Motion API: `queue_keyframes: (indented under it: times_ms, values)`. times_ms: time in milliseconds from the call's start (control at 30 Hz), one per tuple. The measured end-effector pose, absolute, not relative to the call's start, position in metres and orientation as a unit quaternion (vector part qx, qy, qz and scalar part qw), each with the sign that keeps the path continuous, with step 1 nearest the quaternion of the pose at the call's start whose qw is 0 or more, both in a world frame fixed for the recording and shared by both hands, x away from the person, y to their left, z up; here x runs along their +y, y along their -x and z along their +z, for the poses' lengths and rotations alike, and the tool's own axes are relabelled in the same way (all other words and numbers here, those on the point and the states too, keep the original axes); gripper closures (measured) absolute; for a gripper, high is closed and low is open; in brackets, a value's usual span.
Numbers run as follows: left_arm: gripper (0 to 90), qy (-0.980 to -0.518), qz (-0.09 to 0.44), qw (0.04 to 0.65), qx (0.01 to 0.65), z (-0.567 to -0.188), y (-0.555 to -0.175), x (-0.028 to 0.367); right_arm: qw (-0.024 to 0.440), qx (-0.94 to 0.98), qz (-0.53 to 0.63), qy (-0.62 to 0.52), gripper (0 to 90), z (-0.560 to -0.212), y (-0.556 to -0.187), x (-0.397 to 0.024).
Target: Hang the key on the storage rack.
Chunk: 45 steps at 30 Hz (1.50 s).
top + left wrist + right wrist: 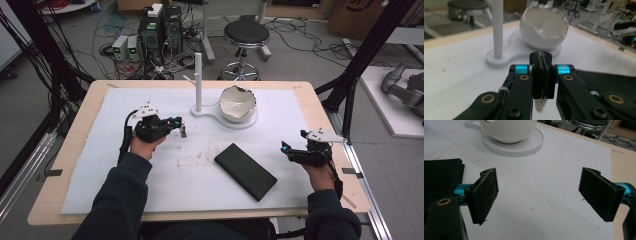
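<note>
Black case [245, 171] lies before cracked bowl [238, 104] and post [198, 82].

Left tool [181, 131] pinched closed; right tool [541, 195] spread wide.

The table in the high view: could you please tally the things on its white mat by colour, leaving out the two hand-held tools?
White: 2, the bowl and the stand with its post, whose round base carries the bowl
Black: 1, the flat case
Total: 3
</note>
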<state>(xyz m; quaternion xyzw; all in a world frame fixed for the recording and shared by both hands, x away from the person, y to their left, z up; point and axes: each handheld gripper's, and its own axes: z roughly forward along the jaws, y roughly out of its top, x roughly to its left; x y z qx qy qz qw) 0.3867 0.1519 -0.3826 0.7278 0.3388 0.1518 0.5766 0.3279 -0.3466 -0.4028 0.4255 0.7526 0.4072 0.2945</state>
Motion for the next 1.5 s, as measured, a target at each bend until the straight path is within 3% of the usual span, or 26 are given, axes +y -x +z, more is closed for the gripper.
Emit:
queue_keyframes:
  times_ms: [133, 633, 1500]
  values:
    - [87.9, -0.715, 0.172, 0.598, 0.319, -0.358, -0.395, 0.154, 0.295, 0.751, 0.408, -0.427, 16.1, -0.403, -0.328, -0.346]
    - [87.9, -0.710, 0.171, 0.611, 0.306, -0.292, -0.443, 0.137, 0.294, 0.749, 0.413, -0.426, 16.1, -0.402, -0.328, -0.347]
    - [87.9, -0.695, 0.157, 0.608, 0.350, -0.294, -0.483, 0.117, 0.295, 0.746, 0.416, -0.428, 16.1, -0.402, -0.325, -0.352]
